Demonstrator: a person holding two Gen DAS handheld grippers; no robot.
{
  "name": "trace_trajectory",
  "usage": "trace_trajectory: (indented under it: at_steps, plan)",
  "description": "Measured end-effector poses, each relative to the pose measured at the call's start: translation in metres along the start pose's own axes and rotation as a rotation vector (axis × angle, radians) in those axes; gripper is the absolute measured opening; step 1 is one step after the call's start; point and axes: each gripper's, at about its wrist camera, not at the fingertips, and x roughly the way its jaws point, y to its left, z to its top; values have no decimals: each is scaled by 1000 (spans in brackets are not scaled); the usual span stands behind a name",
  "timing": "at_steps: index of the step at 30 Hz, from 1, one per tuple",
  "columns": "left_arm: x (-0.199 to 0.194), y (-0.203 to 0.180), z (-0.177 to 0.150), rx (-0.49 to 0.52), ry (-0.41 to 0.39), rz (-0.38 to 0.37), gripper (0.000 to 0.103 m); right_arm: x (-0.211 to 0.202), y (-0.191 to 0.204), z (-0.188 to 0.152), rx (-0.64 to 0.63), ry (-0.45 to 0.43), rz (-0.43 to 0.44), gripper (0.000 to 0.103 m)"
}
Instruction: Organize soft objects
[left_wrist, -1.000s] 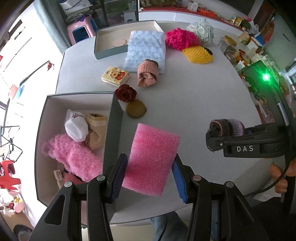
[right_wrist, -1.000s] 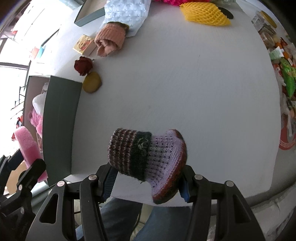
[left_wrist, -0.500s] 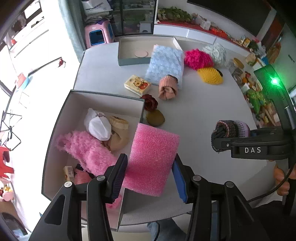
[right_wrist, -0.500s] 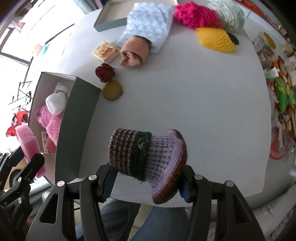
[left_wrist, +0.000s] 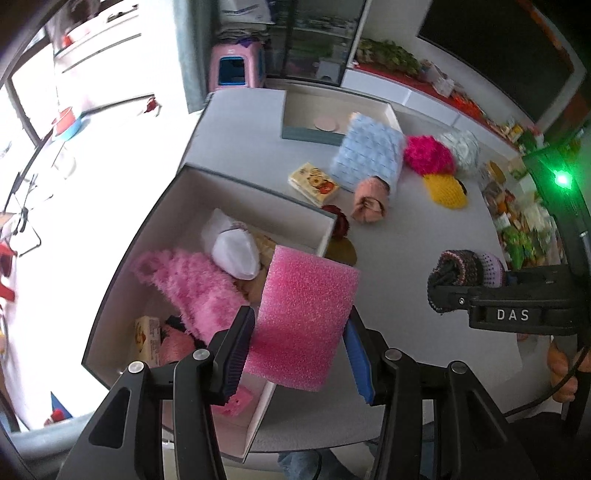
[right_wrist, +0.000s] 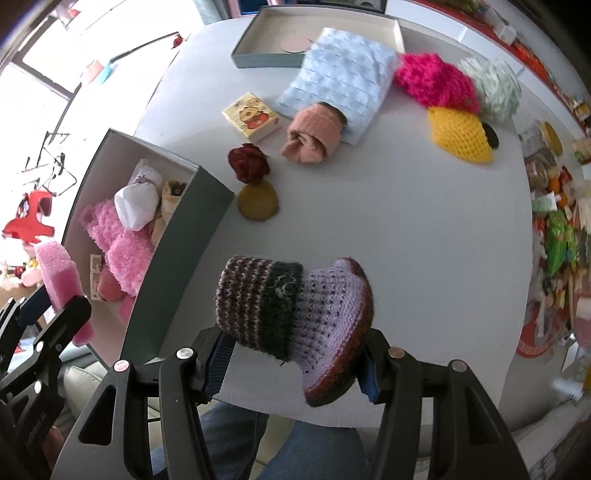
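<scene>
Both claws loaded above the worktop (right_wrist: 406, 221)

Left claw (left_wrist: 299, 347) clamps a pink foam block (left_wrist: 303, 317); ahead-left sits the grey box (left_wrist: 236, 192). Right claw (right_wrist: 295, 362) grips a knitted bootie (right_wrist: 291, 306).

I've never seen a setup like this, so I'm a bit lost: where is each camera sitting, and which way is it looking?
Left wrist: on the left gripper, looking down over the pink foam block it clamps, above the open grey box; a hand shows at right.
Right wrist: on the right gripper, looking down past the striped purple knitted bootie; jeans show below.
Shared: box, block, bootie, white round table.
</scene>
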Motion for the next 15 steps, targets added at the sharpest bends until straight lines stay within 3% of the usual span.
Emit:
trace_trajectory:
  at_steps: [15]
  plan:
    - [-8,98,-31,-281,1,117,50,-6,49,18,-138,-14,-16,61]
